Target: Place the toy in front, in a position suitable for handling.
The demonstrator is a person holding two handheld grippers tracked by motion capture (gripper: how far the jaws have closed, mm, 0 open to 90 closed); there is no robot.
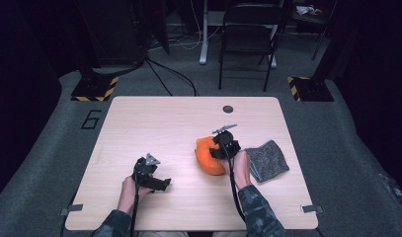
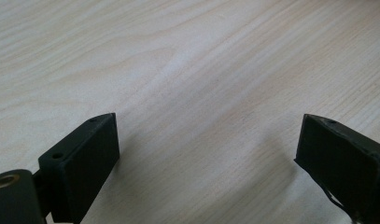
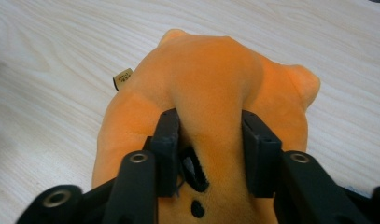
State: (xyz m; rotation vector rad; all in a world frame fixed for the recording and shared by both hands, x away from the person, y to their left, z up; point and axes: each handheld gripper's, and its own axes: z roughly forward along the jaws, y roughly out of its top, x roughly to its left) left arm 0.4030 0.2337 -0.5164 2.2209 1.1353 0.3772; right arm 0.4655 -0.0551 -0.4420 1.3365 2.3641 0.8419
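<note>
The right gripper pinches an orange plush toy. Its two black jaws press into the soft body from both sides, squeezing up a rounded ridge of fabric between them. From the high view, this gripper sits on top of the toy, right of the middle of the pale wooden surface, with the right hand behind it.

The left gripper is spread wide with nothing between its jaws, just bare wood grain beneath. In the high view it rests low near the front left of the surface, well apart from the toy, held by the left hand.

The toy is smooth, short-piled fabric, rounded and lumpy, with two small ear-like bumps at its far end and a small tan label sticking out at one side. Dark stitched marks show near the jaws, partly hidden, so their shape is hard to make out.

A grey, fuzzy, roughly square cloth lies flat just right of the right hand. A small dark round hole sits near the far edge of the surface. The person's forearms are cut off at the bottom of the high view.
</note>
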